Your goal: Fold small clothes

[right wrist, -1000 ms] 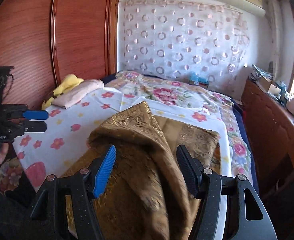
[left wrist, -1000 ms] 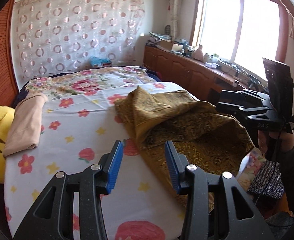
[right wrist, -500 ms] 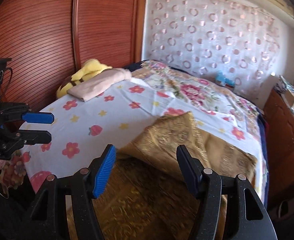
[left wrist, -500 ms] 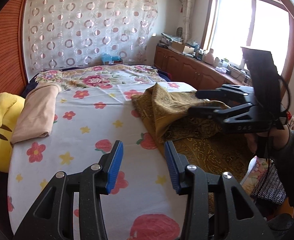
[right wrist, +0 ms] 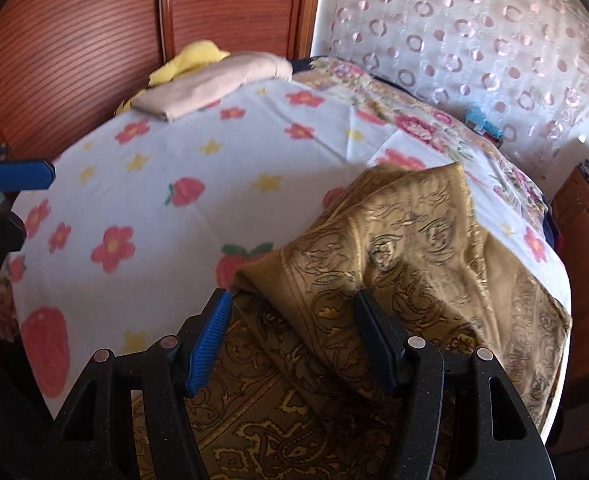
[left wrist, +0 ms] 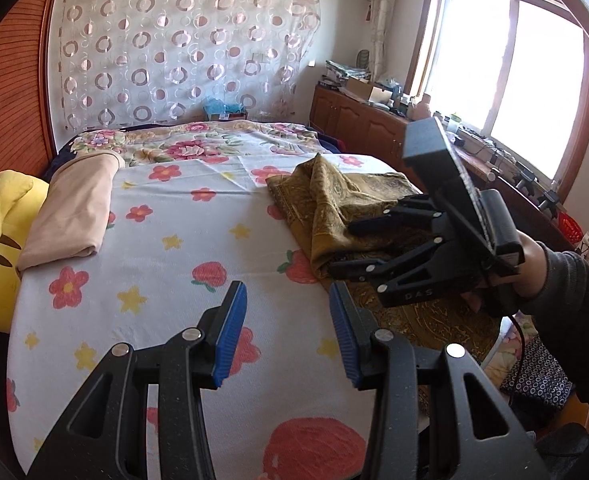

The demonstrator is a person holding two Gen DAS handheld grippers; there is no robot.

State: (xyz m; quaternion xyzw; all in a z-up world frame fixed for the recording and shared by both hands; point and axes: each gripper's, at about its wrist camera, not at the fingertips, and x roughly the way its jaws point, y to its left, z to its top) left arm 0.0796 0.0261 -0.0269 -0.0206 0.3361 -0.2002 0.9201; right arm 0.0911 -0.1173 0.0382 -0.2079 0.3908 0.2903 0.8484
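Here, a gold patterned cloth (right wrist: 394, 280) is seen bunched up on the bed (left wrist: 198, 256), along its right edge and reaching down to the near right corner. The right claw (right wrist: 290, 336) is held wide open just over the near folds of the cloth, with nothing gripped between its pads; whether the blue pad (right wrist: 210, 344) touches the fabric cannot be told. The left claw (left wrist: 286, 332) is also held wide open and empty, above the flowered sheet at the near edge, apart from the cloth. A folded beige garment (left wrist: 74, 212) is laid along the far left edge, beside a yellow plush toy (left wrist: 2, 240).
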